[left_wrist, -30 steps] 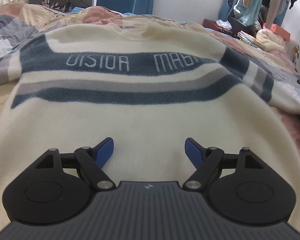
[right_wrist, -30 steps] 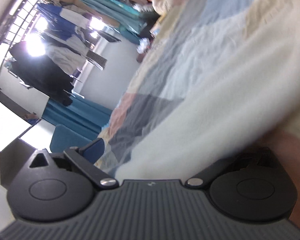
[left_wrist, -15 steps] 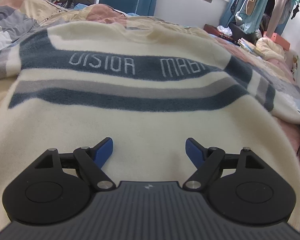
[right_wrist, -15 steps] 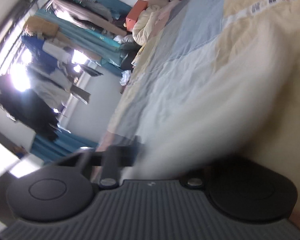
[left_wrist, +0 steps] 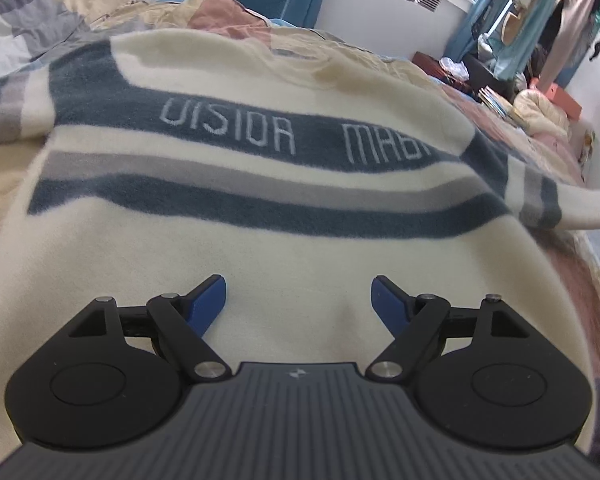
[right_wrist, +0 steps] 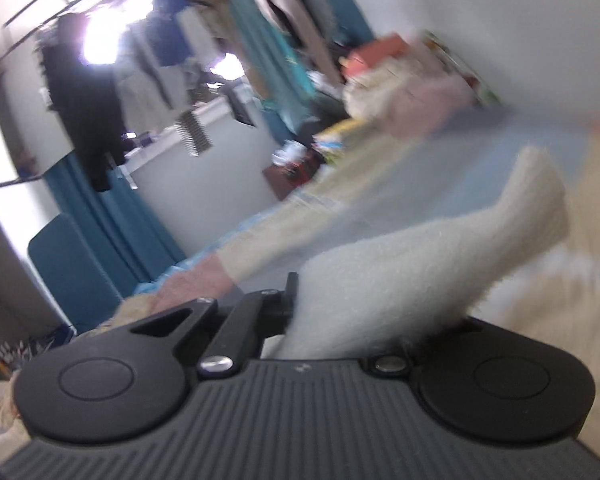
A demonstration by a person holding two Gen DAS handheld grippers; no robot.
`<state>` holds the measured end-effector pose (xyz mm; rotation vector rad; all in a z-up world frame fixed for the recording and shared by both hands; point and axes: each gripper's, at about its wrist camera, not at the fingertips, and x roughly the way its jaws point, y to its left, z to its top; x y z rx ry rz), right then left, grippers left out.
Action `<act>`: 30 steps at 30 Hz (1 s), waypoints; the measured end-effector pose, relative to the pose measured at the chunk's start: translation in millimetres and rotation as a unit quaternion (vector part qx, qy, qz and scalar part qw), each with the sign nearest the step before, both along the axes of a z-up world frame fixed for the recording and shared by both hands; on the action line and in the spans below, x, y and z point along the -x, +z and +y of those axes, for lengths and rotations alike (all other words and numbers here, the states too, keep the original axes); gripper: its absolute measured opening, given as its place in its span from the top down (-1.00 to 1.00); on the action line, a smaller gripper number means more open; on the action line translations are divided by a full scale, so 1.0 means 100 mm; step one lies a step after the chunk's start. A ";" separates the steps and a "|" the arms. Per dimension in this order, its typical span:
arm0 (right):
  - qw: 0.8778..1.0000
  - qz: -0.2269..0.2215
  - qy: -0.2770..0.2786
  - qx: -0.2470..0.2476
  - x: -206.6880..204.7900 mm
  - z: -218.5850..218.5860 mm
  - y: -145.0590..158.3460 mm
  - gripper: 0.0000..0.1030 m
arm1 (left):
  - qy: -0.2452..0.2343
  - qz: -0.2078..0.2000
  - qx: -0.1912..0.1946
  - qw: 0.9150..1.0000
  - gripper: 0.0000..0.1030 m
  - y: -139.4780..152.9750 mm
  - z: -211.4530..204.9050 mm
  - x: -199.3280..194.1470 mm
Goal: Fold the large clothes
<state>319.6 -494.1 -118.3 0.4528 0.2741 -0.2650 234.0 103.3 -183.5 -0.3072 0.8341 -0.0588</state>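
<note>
Left gripper [left_wrist: 298, 298]: level, blue fingers spread wide over the sweater [left_wrist: 283, 248].
Right gripper [right_wrist: 340, 320]: tilted, clamped on the sleeve [right_wrist: 420, 264].
Sweater: fuzzy cream knit, navy and grey stripes.

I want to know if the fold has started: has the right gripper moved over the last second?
Yes. The right gripper, shut on the cream sleeve, has swung up: the window wall and blue curtain now fill more of its view.

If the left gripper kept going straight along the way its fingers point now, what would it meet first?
Most likely the cream sweater itself: the left gripper hangs open low over the plain fabric below the stripes, nothing between. Whether it already touches the cloth is unclear.
</note>
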 end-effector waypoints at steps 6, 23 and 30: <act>0.991 -0.049 0.073 0.099 -0.06 0.85 0.93 0.80 | 0.018 -0.002 0.011 1.000 -0.62 0.07 0.18 0.02; 0.907 -0.041 0.307 0.286 0.55 3.53 0.93 0.75 | 0.050 -0.007 0.018 0.999 -0.62 0.15 0.55 0.19; 0.862 0.013 0.409 0.301 1.01 4.24 0.14 0.75 | 0.076 -0.014 0.029 0.997 -0.62 0.13 0.79 0.20</act>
